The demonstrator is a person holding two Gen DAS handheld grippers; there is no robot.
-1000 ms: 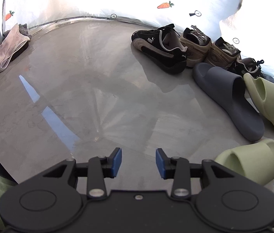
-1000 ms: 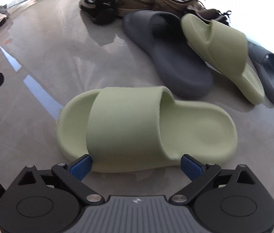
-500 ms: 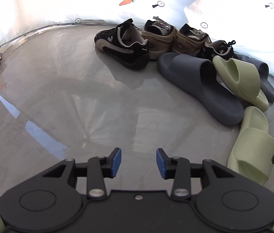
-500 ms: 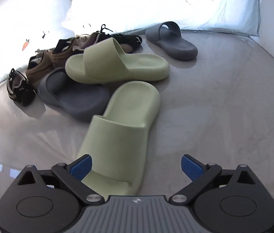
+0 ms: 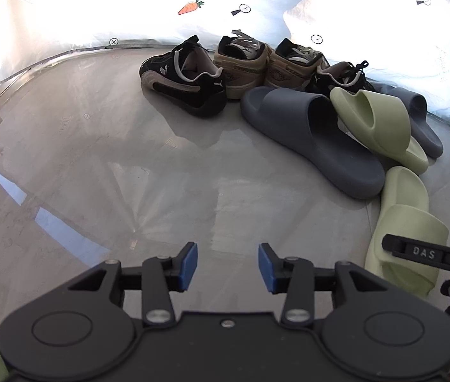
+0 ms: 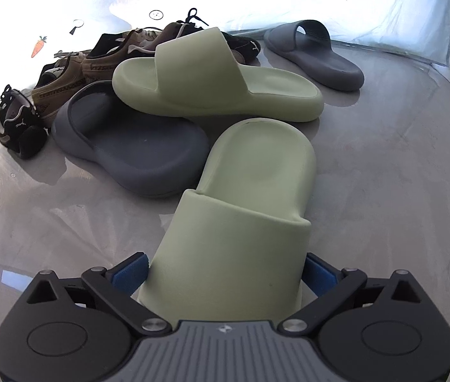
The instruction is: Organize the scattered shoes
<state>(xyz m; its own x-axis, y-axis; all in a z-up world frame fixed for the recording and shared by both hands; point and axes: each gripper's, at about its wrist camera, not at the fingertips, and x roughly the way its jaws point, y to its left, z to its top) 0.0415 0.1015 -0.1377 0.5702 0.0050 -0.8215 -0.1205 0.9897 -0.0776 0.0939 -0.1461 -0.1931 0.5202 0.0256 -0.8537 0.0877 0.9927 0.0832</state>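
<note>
With the right gripper [image 6: 225,275] straddling the toe end of the near green slide [image 6: 240,222], pads beside its sides though contact is unclear, and the left gripper [image 5: 227,267] empty and parted, squeeze firmly at the strap before lifting it toward its mate [image 6: 212,79].
</note>
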